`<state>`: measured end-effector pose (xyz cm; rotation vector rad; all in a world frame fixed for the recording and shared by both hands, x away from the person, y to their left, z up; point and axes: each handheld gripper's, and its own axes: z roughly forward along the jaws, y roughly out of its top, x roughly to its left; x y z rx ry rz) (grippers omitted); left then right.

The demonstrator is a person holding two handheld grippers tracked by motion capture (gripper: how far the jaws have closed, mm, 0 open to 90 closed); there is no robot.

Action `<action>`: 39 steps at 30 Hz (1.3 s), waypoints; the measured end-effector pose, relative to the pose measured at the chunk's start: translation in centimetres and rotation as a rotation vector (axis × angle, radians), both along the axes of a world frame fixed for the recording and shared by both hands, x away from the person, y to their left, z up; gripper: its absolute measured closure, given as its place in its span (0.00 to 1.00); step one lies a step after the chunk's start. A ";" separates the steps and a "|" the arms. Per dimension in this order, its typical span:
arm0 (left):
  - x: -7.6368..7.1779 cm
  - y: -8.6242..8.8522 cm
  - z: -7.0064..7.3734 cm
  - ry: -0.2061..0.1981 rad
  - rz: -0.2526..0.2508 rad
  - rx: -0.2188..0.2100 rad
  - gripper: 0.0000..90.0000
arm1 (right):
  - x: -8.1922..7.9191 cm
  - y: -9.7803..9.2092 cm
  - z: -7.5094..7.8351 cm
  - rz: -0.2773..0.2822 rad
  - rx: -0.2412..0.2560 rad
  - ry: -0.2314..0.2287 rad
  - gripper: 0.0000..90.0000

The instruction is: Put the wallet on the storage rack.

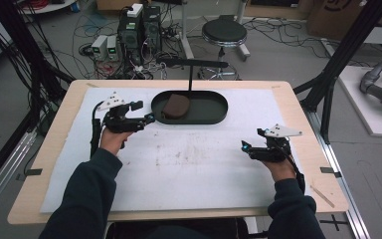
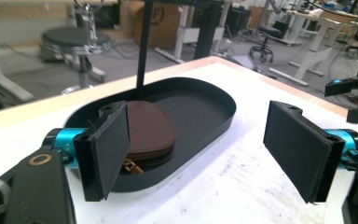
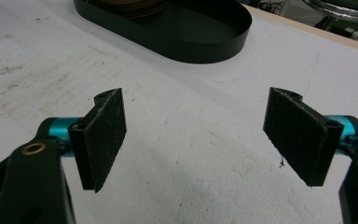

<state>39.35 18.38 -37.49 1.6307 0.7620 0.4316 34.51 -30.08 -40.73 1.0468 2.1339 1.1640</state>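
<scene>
My left gripper (image 2: pixel 196 154) hovers with jaws spread wide just beside the black oval tray (image 2: pixel 223 109), where the brown leather pouch (image 2: pixel 149 130) lies at its left end. My right gripper (image 3: pixel 193 140) is spread too, over the white mat (image 3: pixel 205 186).

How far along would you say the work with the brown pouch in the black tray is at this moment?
Hardly begun. The brown pouch lies in the black tray, ungrasped. In hand: the left claw is open at the tray's near rim, beside the pouch. The right claw is open over the white mat, apart from the tray. Grasping the pouch and whatever follows is left.
</scene>
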 end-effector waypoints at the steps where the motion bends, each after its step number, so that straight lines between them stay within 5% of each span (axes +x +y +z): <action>1: 0.0 0.0 0.0 0.000 0.000 0.000 0.25 | 0.0 0.0 0.0 0.000 0.000 0.000 0.24; 8: -3.0 1.4 -1.4 -0.024 0.015 0.080 0.25 | -0.1 0.1 0.0 0.000 -0.013 0.000 0.24; 15: -4.5 2.4 -2.6 -0.015 0.045 0.091 0.25 | -0.2 0.2 0.1 -0.005 -0.007 0.000 0.24; 21: -5.3 2.9 -3.1 -0.019 0.065 0.126 0.25 | -0.3 0.2 0.0 -0.006 -0.012 -0.001 0.24; 39: -5.9 3.9 -4.2 -0.007 0.100 0.120 0.25 | -0.4 0.1 0.0 -0.015 -0.020 -0.007 0.24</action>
